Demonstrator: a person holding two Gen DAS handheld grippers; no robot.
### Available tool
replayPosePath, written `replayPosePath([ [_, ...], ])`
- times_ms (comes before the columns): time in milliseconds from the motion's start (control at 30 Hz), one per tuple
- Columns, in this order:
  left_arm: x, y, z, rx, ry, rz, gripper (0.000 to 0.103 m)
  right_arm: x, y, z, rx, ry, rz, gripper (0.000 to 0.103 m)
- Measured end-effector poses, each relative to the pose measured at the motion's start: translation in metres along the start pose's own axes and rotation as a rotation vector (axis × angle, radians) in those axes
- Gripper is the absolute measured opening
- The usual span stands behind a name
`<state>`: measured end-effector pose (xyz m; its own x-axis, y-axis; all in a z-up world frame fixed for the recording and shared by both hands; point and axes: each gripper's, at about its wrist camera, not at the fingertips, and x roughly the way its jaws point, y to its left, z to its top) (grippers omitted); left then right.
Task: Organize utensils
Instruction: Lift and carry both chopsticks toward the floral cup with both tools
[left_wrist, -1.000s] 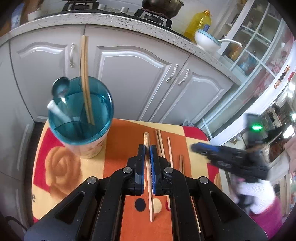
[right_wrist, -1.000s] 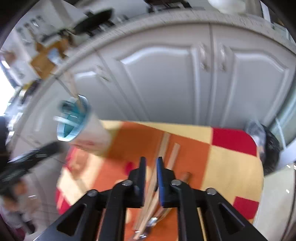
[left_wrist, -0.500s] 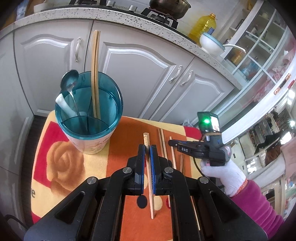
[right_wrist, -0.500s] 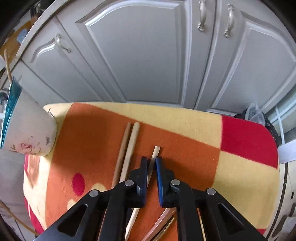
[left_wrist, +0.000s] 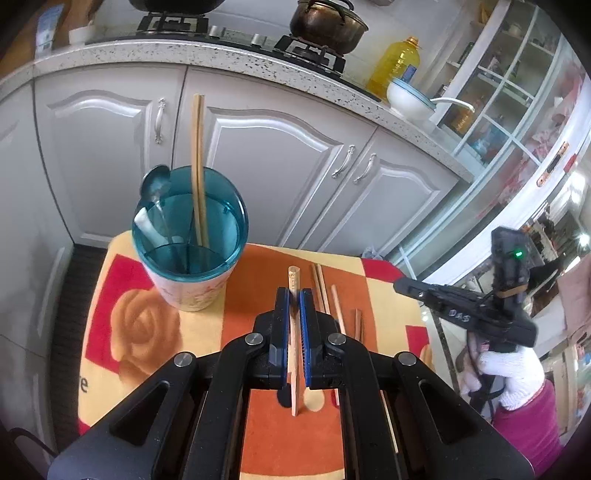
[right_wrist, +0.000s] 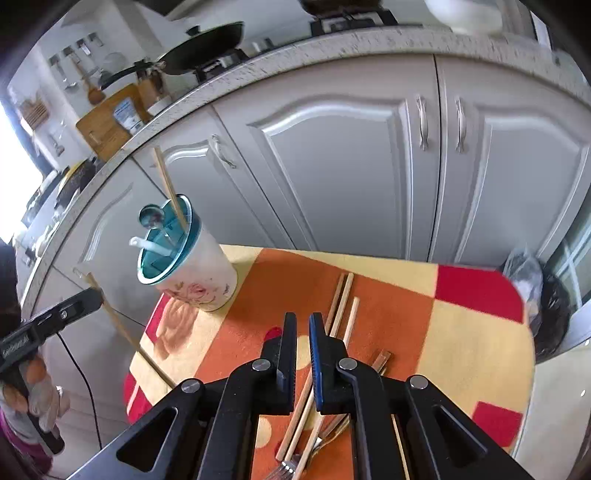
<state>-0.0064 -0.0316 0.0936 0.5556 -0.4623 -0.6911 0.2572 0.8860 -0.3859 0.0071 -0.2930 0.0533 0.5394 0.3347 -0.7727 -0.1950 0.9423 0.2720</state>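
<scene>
A teal-rimmed white holder cup (left_wrist: 188, 240) stands at the table's back left; it also shows in the right wrist view (right_wrist: 188, 266). It holds chopsticks (left_wrist: 198, 170), a metal spoon (left_wrist: 155, 184) and a white utensil (left_wrist: 142, 225). My left gripper (left_wrist: 294, 295) is shut on a wooden chopstick (left_wrist: 293, 280), held above the table right of the cup. My right gripper (right_wrist: 303, 319) is nearly closed with nothing between its jaws, above loose chopsticks (right_wrist: 341, 302) and a fork (right_wrist: 295, 465) on the cloth.
The small table has an orange, yellow and red cloth (right_wrist: 461, 332). White cabinet doors (left_wrist: 280, 166) stand close behind it, under a counter with a stove, a pot and an oil bottle (left_wrist: 395, 62). A dark bag (right_wrist: 546, 306) sits beside the table's right.
My right gripper has risen and pulled back from the loose chopsticks, turning left so the cup is in view. My left gripper keeps the chopstick and has drawn back slightly from the cup.
</scene>
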Motion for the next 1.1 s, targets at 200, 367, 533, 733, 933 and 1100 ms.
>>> replayPosePath([
  [200,-0.003,-0.002,-0.004,0.006,-0.005,-0.007,0.004,0.047,-0.014,-0.005,0.045,0.111,-0.114,0.027],
  [367,0.0,0.003,-0.002,-0.005,0.003,-0.005,0.004,0.101,-0.022,-0.009,0.028,0.234,-0.151,0.028],
  [533,0.006,0.009,0.001,-0.021,0.01,-0.004,0.004,0.134,-0.025,-0.017,-0.03,0.289,-0.196,0.012],
  [733,0.004,0.011,0.003,-0.03,0.011,-0.018,0.004,0.121,-0.027,-0.014,0.003,0.272,-0.12,0.007],
  [933,-0.013,0.007,0.004,-0.018,-0.015,-0.032,0.004,0.057,-0.015,-0.011,0.026,0.135,-0.008,0.005],
  [1100,-0.029,0.004,0.001,0.014,-0.025,-0.029,0.004,0.011,0.009,-0.012,-0.005,0.046,0.068,0.005],
])
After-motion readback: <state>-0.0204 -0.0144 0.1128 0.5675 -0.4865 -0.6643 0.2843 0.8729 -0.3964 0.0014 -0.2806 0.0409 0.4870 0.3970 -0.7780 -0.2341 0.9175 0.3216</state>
